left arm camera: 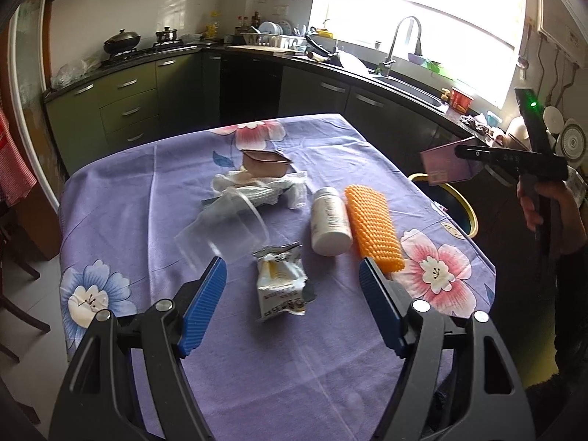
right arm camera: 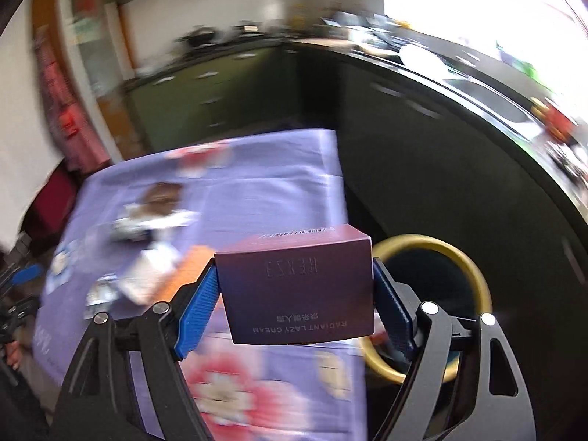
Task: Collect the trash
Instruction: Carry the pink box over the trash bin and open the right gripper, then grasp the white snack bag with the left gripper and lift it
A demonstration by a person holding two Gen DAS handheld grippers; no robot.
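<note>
My right gripper (right arm camera: 294, 273) is shut on a purple cream box (right arm camera: 297, 286) and holds it in the air by the table's right edge, left of a yellow-rimmed bin (right arm camera: 474, 268). The box (left arm camera: 446, 163) and bin (left arm camera: 465, 205) also show in the left wrist view. My left gripper (left arm camera: 292, 268) is open above a torn white snack wrapper (left arm camera: 283, 283). On the purple flowered tablecloth (left arm camera: 147, 191) lie a clear plastic cup (left arm camera: 224, 229), crumpled tissue (left arm camera: 264, 189), a brown tub (left arm camera: 264, 165), a white bottle (left arm camera: 329, 220) and an orange spiky brush (left arm camera: 373, 229).
Dark kitchen cabinets and a counter with a sink (left arm camera: 404, 84) run behind and to the right of the table. A stove with a wok (left arm camera: 123, 42) is at the back left. A wooden chair (left arm camera: 14, 257) stands on the left.
</note>
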